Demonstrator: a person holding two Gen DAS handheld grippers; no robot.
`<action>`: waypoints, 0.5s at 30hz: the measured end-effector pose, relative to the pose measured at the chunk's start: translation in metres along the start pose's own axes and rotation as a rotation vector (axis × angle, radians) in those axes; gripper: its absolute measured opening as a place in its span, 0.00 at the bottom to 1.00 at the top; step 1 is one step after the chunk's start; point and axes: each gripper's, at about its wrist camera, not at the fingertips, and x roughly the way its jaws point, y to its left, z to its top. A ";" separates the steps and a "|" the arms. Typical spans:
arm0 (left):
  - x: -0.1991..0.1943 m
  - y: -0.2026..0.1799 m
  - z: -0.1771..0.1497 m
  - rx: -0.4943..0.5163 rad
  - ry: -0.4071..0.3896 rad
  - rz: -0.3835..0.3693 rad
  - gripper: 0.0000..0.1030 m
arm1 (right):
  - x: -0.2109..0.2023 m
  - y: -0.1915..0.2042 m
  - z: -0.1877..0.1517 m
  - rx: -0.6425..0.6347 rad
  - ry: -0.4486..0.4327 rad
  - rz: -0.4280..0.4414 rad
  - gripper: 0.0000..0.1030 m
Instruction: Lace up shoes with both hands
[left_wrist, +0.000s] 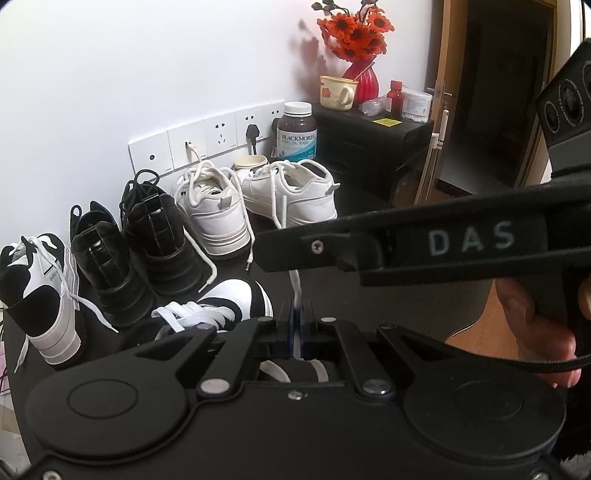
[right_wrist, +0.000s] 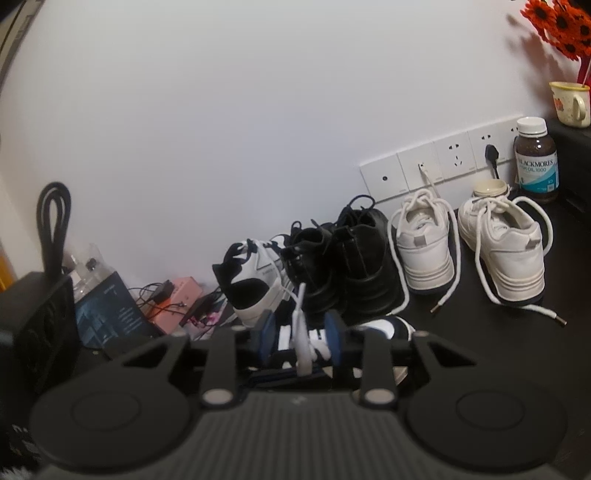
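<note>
Pinching the white lace (left_wrist: 295, 291) of the black-and-white sneaker (left_wrist: 229, 299) at 6 o'clock, my left tool (left_wrist: 296, 314) is clamped; my right tool (right_wrist: 301, 328), marked "DAS", stands narrowly apart around lace, not pressing. "BLACKMORES FISH OIL 1000" bottle (left_wrist: 297, 131), holding brown capsules, at 12 on the table (left_wrist: 369, 206).

You are working in a lived-in home room: pairs of shoes (left_wrist: 207, 210) lined along a white wall under a row of sockets (left_wrist: 201, 138), a supplement bottle (left_wrist: 297, 131), a mug (left_wrist: 338, 92), orange flowers in a red vase (left_wrist: 360, 44), and an open wooden door (left_wrist: 439, 99).
</note>
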 end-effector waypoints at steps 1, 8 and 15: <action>0.000 0.000 0.000 0.000 0.000 0.000 0.03 | 0.000 0.000 0.000 0.003 0.000 -0.003 0.09; -0.001 0.001 0.000 -0.003 0.005 -0.003 0.06 | -0.001 -0.005 0.002 0.051 -0.015 0.003 0.03; -0.029 0.033 0.002 -0.062 -0.037 0.029 0.46 | -0.014 -0.026 0.025 0.063 -0.093 -0.068 0.03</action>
